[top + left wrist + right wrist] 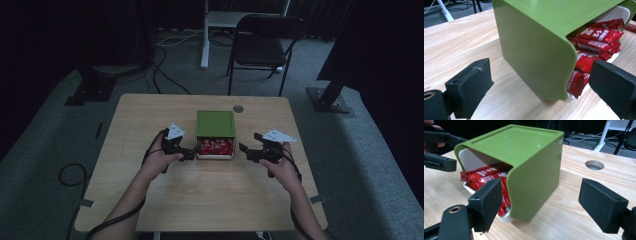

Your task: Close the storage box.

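Observation:
A green box (215, 124) sits mid-table with a white drawer (215, 156) pulled out toward me, full of several red snack packets (215, 146). My left gripper (191, 154) is at the drawer's left front corner. In the left gripper view the left gripper (541, 85) is open, its jaws straddling the green box (534, 45) corner and the red packets (596, 42) without pressing. My right gripper (244, 149) is at the right front corner. The right gripper (545, 202) is open around the green box (534, 170) edge, beside the red packets (484, 178) and white drawer (471, 157). The left gripper (439, 147) shows beyond.
The wooden table (200, 200) has a round cable hole (238, 108) behind the box, also the hole (594, 165) in the right gripper view. A black chair (265, 45) and a white desk leg (205, 35) stand beyond the table. Cables lie on the floor.

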Demonstrator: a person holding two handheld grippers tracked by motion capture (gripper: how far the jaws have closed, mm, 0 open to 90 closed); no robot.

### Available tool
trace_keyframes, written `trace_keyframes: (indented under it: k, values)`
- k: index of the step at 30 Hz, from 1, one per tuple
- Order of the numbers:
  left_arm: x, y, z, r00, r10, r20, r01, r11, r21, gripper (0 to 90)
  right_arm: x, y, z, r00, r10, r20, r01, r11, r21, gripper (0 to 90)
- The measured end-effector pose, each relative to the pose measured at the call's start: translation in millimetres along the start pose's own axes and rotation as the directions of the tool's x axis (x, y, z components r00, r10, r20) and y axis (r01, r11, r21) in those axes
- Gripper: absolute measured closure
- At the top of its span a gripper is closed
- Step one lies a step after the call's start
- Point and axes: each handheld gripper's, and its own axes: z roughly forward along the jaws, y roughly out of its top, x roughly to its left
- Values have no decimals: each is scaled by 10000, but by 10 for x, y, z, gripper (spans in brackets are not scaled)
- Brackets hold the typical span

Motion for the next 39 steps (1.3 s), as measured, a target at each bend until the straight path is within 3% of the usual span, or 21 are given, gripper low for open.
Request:
trace_keyframes:
  k: [11,24,39]
  values:
    - [62,-126,-110,9995,-250,-168,250,9997,-17,54,-75,-119,-97,9996,-49,287,43,9998,197,201]
    - [151,-284,-240,9971,-580,-484,583,9983,63,54,-214,-279,-229,9960,244,855,-269,9992,281,201]
    - [249,-522,-372,9892,-1054,-1017,1088,9937,281,53,-377,-520,-406,9867,464,1561,-559,9968,571,213]
